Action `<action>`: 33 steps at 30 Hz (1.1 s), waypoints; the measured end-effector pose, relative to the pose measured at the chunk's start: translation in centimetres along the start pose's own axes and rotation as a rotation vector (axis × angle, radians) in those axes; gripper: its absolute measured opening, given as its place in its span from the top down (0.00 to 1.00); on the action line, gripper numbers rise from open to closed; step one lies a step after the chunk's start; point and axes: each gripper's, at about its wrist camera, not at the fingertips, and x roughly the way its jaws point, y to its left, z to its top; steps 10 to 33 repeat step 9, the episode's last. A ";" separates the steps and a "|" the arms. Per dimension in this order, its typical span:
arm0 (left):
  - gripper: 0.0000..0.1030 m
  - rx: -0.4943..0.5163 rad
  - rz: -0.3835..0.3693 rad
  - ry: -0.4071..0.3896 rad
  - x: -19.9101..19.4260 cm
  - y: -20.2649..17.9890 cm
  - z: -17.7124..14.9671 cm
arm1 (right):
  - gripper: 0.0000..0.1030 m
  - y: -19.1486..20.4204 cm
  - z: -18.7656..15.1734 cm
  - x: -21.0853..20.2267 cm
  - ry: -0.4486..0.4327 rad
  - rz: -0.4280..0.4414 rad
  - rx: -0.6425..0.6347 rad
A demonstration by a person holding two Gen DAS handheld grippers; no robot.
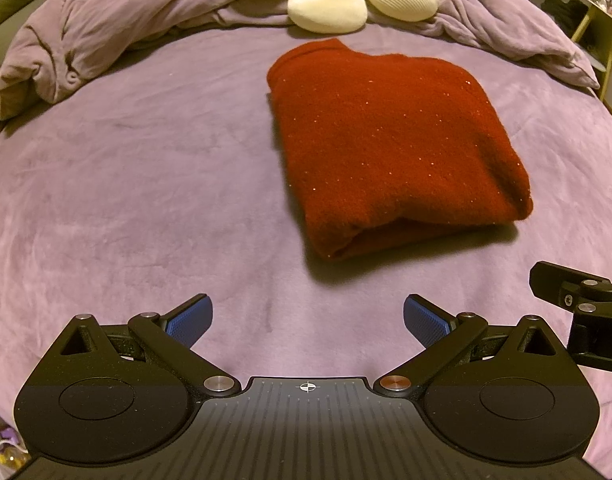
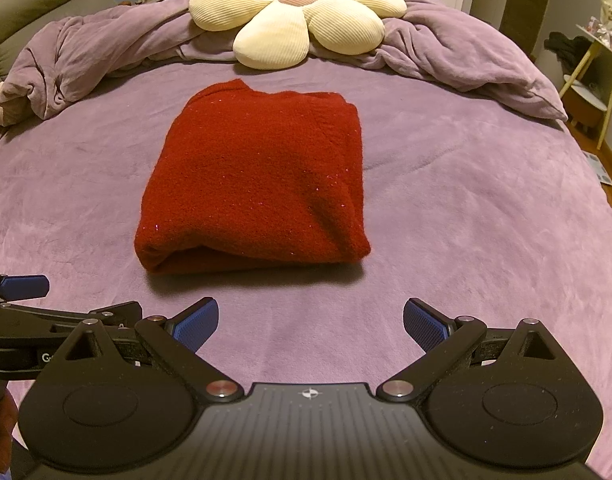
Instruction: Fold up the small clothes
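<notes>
Red sweater (image 2: 252, 178) folded on bed (image 2: 465, 240), both grippers (image 1: 307, 320) (image 2: 310, 320) spread wide, empty; nudging it now risks unfolding.

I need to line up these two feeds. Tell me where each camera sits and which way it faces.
Left wrist: on the open left gripper, facing the folded red fuzzy garment, ahead to the right; right gripper at the edge.
Right wrist: on the open right gripper, garment ahead.
Shared: purple bed cover, cream flower-shaped pillow.
</notes>
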 end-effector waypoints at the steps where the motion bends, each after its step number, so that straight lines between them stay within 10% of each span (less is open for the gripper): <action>1: 0.00 0.000 -0.003 0.001 0.0 0.0 0.0 | 0.04 0.0 0.0 0.0 -0.001 0.001 0.000; 33: 0.00 0.036 -0.006 -0.083 -0.7 -0.3 -0.8 | 0.04 -0.2 0.0 -0.1 0.001 -0.006 0.008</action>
